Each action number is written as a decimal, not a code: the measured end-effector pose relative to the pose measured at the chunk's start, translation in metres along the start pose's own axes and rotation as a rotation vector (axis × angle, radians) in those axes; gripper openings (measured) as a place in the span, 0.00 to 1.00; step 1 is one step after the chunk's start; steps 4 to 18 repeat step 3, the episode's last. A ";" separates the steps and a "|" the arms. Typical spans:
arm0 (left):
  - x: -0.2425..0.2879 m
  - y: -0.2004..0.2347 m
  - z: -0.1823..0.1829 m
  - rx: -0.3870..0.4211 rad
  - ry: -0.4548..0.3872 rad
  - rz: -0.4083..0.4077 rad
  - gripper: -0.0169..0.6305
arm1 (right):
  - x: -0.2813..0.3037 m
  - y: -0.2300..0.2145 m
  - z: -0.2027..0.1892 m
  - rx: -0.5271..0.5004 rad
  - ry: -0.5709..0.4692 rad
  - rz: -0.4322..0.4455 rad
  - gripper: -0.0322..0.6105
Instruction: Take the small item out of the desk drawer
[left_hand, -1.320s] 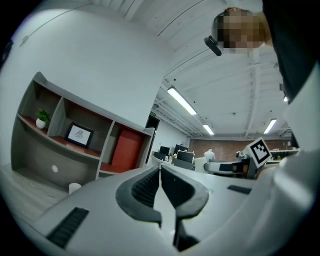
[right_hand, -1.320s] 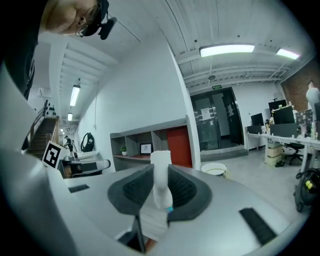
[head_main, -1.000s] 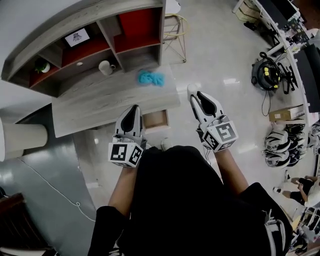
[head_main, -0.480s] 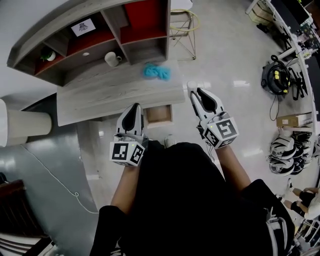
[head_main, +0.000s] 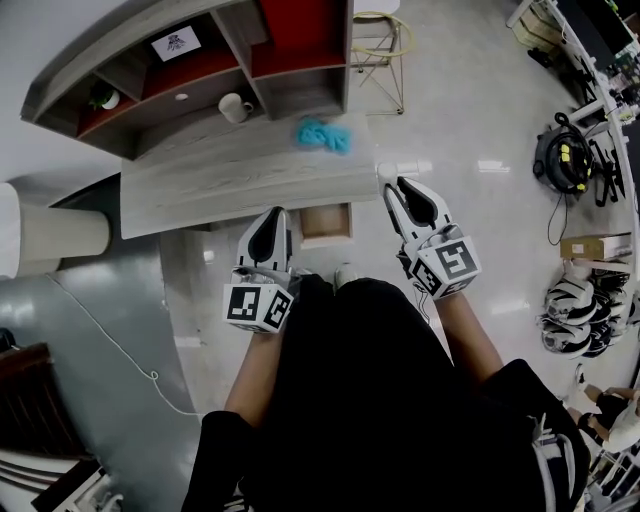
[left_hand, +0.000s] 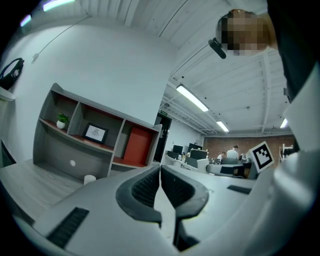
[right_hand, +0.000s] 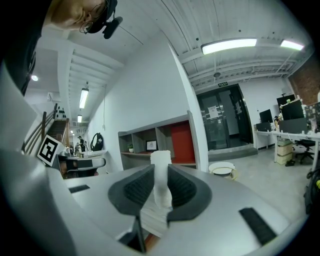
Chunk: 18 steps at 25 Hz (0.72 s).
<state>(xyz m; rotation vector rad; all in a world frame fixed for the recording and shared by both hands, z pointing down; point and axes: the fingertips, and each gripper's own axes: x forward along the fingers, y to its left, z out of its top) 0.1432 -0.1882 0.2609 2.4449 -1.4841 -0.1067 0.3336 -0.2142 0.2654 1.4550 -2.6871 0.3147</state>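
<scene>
The grey wooden desk (head_main: 240, 180) stands ahead, and its small drawer (head_main: 325, 222) is pulled open at the front edge. My right gripper (head_main: 397, 186) hangs beside the desk's right corner, shut on a small white cylindrical item (head_main: 386, 172). In the right gripper view the small white item (right_hand: 161, 180) stands upright between the pads of the right gripper (right_hand: 161, 189). My left gripper (head_main: 272, 216) hovers just left of the drawer, shut and empty. The left gripper (left_hand: 160, 185) shows its jaws pressed together in its own view.
A shelf unit with red back panels (head_main: 190, 60) sits on the desk, with a white mug (head_main: 235, 107) and a blue bundle (head_main: 325, 135) in front of it. A wire stool (head_main: 380, 35) stands behind the desk. A vacuum (head_main: 563, 160) and helmets (head_main: 575, 305) lie at the right.
The head view has drifted, so the desk and drawer sit a little further right and higher in the picture. Both grippers stay about where they were; the right one keeps the white item.
</scene>
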 end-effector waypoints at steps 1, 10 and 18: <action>0.000 0.001 0.000 -0.002 -0.002 0.001 0.05 | 0.002 0.000 0.000 -0.002 0.000 0.004 0.17; -0.001 0.002 0.001 -0.004 -0.006 0.003 0.05 | 0.005 0.002 -0.001 -0.007 0.000 0.014 0.17; -0.001 0.002 0.001 -0.004 -0.006 0.003 0.05 | 0.005 0.002 -0.001 -0.007 0.000 0.014 0.17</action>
